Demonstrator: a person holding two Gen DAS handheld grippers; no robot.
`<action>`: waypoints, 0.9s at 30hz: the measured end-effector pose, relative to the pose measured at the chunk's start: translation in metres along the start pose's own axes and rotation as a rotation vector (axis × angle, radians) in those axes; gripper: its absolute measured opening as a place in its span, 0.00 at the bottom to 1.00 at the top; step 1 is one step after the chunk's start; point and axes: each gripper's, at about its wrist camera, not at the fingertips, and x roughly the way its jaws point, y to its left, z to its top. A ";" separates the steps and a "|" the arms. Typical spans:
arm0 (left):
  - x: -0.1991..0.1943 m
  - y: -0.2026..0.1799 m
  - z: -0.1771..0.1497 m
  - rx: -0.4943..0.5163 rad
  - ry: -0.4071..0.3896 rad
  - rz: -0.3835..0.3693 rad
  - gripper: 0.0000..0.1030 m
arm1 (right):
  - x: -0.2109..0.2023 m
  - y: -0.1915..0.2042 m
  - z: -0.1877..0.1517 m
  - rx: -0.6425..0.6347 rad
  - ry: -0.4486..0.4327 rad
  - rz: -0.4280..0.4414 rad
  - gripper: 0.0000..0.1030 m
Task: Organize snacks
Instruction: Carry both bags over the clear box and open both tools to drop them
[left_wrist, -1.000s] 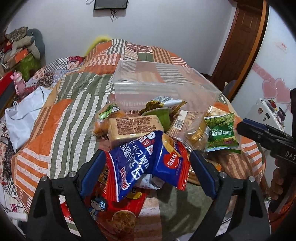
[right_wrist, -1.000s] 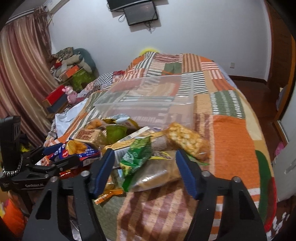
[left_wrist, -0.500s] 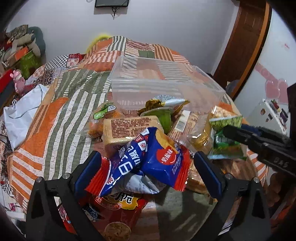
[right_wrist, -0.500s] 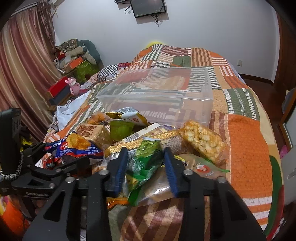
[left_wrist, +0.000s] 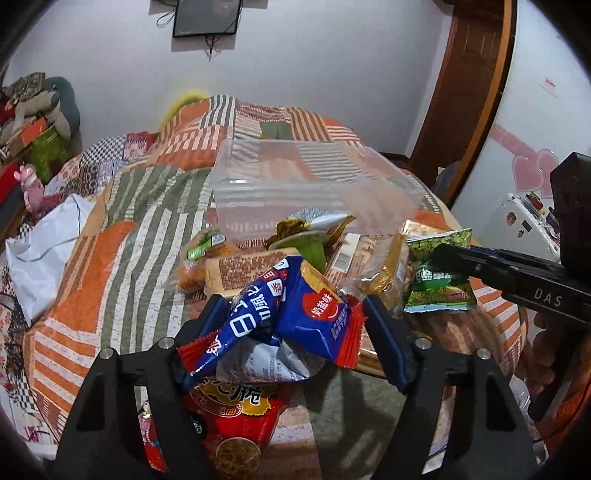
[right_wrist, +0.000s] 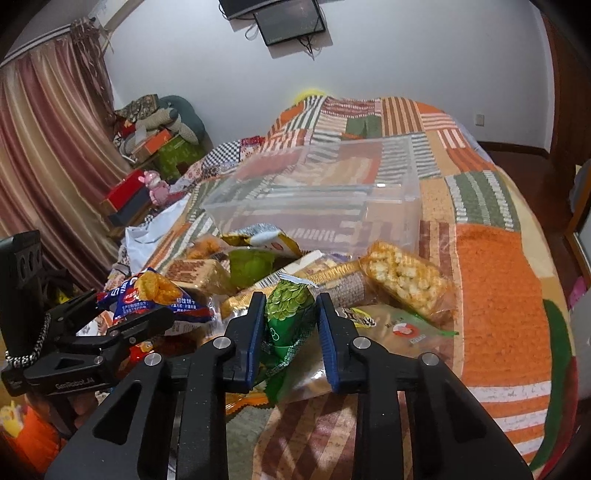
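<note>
The green packet (right_wrist: 288, 317) is clamped by the right hand-held gripper (right_wrist: 290, 328), the blue packet (left_wrist: 295, 314) by the left hand-held gripper (left_wrist: 291, 332). Grasping looks done; next, both must be lifted into the clear bin (right_wrist: 391, 206)

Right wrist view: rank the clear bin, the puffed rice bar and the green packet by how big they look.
1. clear bin, largest by far.
2 and 3. puffed rice bar and green packet look alike; the packet sits nearer the camera, in the right gripper, so unranked.
</note>
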 end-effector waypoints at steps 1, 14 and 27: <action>-0.003 -0.001 0.001 0.003 -0.007 0.002 0.72 | -0.004 0.001 0.001 -0.007 -0.011 -0.003 0.24; -0.039 -0.002 0.035 -0.006 -0.136 -0.029 0.72 | -0.030 0.006 0.022 -0.028 -0.111 -0.008 0.24; -0.025 0.000 0.084 0.023 -0.218 0.030 0.72 | -0.047 -0.005 0.055 -0.043 -0.233 -0.058 0.24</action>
